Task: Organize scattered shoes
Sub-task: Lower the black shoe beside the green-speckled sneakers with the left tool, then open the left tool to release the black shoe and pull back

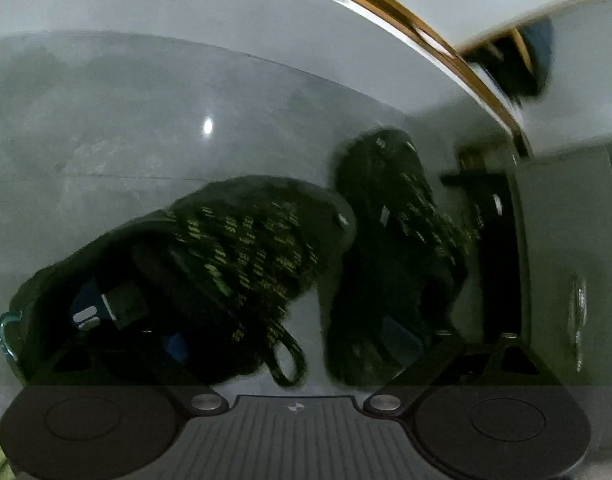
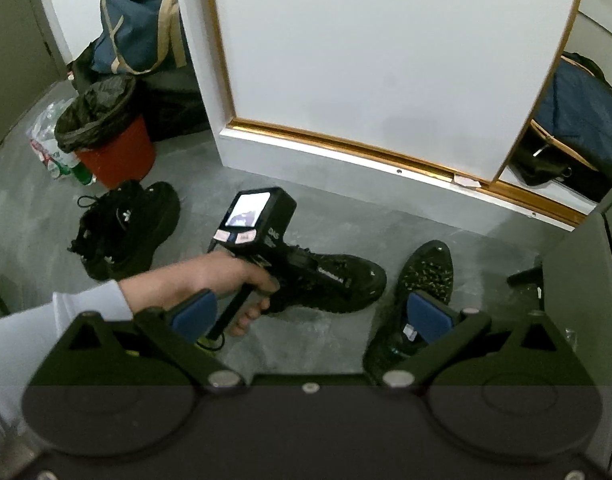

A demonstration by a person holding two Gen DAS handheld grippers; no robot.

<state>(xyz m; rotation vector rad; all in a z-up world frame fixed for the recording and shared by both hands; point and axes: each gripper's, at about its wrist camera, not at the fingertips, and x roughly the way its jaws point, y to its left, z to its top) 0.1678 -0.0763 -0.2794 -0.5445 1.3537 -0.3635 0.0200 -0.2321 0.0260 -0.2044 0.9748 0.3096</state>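
Two black shoes with patterned laces lie side by side on the grey floor: one (image 1: 233, 264) (image 2: 338, 280) on the left, its mate (image 1: 398, 240) (image 2: 426, 276) on the right. My left gripper (image 1: 287, 344) is open and low over them, one blue pad (image 1: 173, 346) at the left shoe's opening, the other by the right shoe's collar. In the right wrist view a hand holds that left gripper's body (image 2: 257, 232) over the middle shoe. My right gripper (image 2: 312, 314) hangs open above the floor, holding nothing.
Another black pair (image 2: 121, 228) sits at the left near a red bin (image 2: 113, 152) lined with a black bag. A blue bag (image 2: 137, 28) lies behind. A white gold-trimmed panel (image 2: 386, 60) stands behind the shoes, a grey cabinet (image 2: 578, 300) to the right.
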